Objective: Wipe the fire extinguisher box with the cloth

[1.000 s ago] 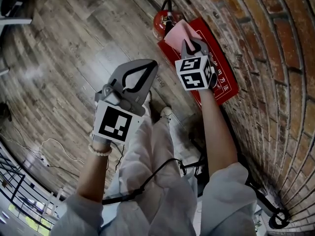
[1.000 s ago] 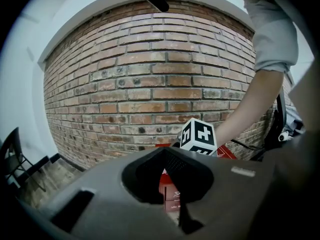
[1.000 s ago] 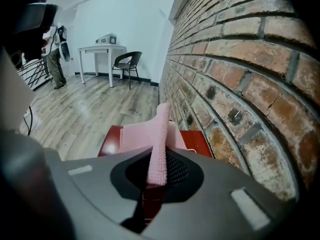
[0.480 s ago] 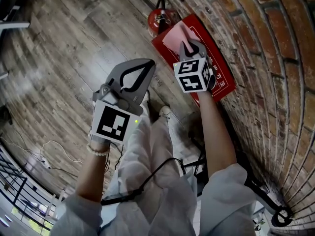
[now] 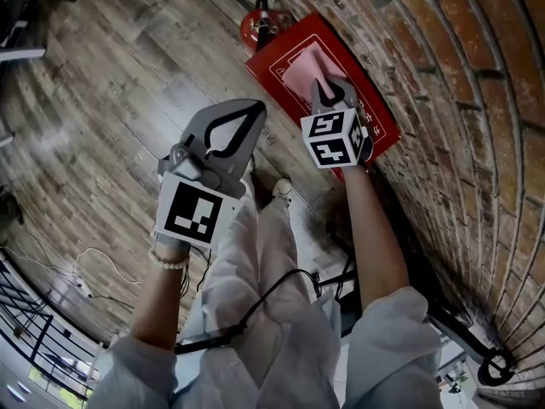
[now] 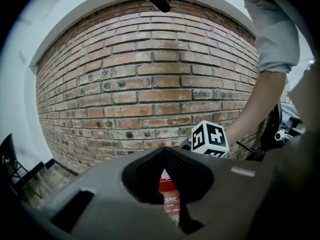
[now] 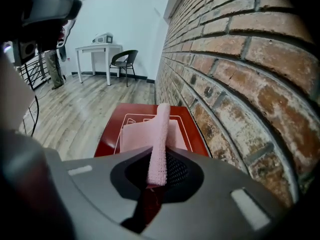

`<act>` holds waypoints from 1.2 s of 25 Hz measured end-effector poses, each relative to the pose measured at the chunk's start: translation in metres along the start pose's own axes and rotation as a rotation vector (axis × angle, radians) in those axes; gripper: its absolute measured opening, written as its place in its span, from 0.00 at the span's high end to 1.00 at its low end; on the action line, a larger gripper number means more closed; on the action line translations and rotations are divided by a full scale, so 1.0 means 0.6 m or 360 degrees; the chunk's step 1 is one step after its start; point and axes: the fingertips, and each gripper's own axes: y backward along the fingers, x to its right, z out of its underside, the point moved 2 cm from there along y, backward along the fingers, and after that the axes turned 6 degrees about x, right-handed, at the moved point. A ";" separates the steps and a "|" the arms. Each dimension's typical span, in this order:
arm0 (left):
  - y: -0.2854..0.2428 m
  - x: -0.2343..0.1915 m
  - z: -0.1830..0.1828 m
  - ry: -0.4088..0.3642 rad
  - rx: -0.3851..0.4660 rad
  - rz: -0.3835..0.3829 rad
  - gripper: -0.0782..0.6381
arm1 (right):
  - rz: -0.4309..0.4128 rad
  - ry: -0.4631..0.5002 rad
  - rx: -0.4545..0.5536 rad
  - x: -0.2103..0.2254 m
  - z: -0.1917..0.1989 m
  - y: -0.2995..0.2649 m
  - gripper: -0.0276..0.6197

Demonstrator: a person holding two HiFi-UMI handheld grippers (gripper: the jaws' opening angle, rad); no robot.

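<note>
Beside box [image 5: 375,123]: extinguisher [image 5: 254,26], brick wall [image 5: 451,66]

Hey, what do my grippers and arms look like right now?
The left gripper and right gripper are grey plastic, each with a white cube of black square markers. Pale sleeves, a beaded bracelet on the left wrist, a black cable.

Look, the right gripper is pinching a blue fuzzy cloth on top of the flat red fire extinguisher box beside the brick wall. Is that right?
Only the colour is wrong. The right gripper is pinching a pink fuzzy cloth, not blue, on top of the flat red fire extinguisher box beside the brick wall. The right gripper view shows it.
</note>
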 end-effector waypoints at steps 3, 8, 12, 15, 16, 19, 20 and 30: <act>-0.007 0.012 -0.005 -0.0005 0.0002 0.0015 0.89 | 0.0012 -0.0018 -0.0005 0.004 0.019 0.017 0.93; -0.020 0.032 -0.009 -0.0015 0.0006 0.0051 0.89 | 0.0030 -0.0036 -0.0033 0.008 0.053 0.047 0.93; -0.029 0.049 -0.012 -0.0020 0.0005 0.0076 0.89 | 0.0051 -0.0062 -0.0044 0.013 0.083 0.074 0.93; -0.036 0.060 -0.014 -0.0021 0.0006 0.0091 0.89 | 0.0073 -0.0089 -0.0057 0.017 0.108 0.095 0.93; -0.038 0.063 -0.015 -0.0024 0.0009 0.0096 0.89 | 0.0079 -0.0095 -0.0063 0.018 0.115 0.101 0.93; -0.042 0.073 -0.018 -0.0030 0.0011 0.0108 0.89 | 0.0101 -0.0123 -0.0080 0.022 0.138 0.121 0.93; -0.043 0.076 -0.019 -0.0031 0.0012 0.0112 0.89 | 0.0109 -0.0134 -0.0085 0.023 0.146 0.127 0.93; -0.048 0.102 -0.024 -0.0030 0.0016 0.0142 0.89 | 0.0175 -0.0222 -0.0184 0.031 0.226 0.191 0.93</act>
